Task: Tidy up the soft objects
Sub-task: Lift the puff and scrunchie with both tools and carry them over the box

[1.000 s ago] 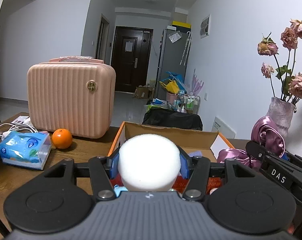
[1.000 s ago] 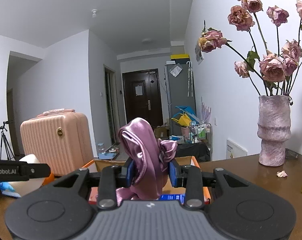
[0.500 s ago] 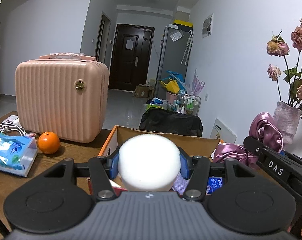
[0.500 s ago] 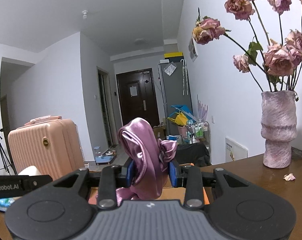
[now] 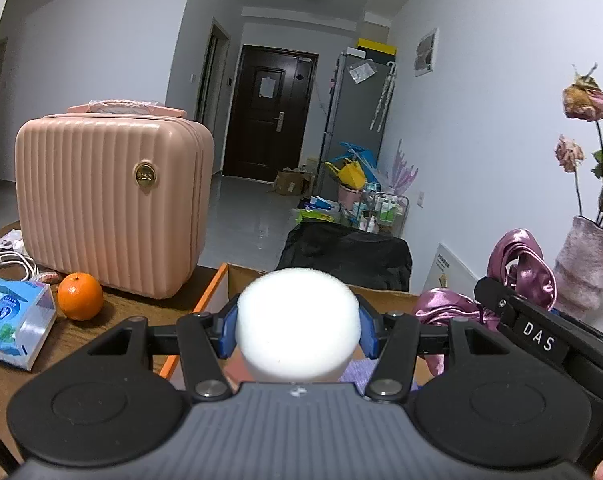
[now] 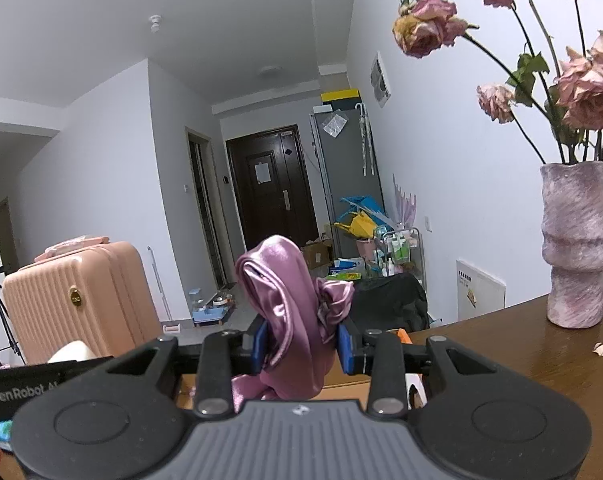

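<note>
The round white foam sponge [image 5: 297, 322] sits pinched between the blue pads of the left gripper [image 5: 297, 330], held above the near edge of the open cardboard box with orange flaps [image 5: 221, 280] on the dark wooden table [image 5: 101, 320]. The shiny mauve satin scrunchie-like cloth [image 6: 289, 304] is squeezed tight in the nearly closed right gripper [image 6: 301, 344], its loose folds hanging below the pads, just right of the sponge and over the same box. The step in hand looks like carrying both soft pieces to the box, and doing it well probably means bringing each gripper fully over the opening before letting go, since the sponge could bounce off the rim. The satin may cling to a pad, so it likely needs a low, wide release. Keep the right gripper away from the mottled pink ceramic vase of dried roses [image 6: 577, 252] near the table's right edge; the ribbed pink hard-shell case [image 5: 109, 204], the orange [image 5: 80, 296] and the blue tissue pack [image 5: 9, 320] toward the left edge are well apart.
</note>
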The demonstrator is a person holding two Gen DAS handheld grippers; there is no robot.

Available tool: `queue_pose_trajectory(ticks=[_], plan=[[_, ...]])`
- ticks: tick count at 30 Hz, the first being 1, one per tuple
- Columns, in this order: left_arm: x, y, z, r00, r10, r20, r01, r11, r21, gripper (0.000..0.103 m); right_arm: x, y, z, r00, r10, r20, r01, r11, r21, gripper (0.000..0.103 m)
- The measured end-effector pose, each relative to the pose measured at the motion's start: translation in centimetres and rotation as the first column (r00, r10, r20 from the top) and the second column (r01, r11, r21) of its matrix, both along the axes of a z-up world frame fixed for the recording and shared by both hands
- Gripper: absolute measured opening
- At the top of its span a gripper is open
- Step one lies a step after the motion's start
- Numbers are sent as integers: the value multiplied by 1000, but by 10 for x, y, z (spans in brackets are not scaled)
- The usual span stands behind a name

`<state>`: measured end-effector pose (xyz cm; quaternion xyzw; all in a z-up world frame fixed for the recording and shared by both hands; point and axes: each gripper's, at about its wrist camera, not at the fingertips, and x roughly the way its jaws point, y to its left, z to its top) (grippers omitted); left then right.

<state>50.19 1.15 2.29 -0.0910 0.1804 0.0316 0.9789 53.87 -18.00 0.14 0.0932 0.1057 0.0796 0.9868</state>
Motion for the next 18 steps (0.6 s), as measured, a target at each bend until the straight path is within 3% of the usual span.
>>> queue_pose_trajectory(ticks=[18], plan=[[49,13,-10,999,25,-26,-25,1000,13,56,49,1,-11,995,-21,-97,19,1000,-21,34]])
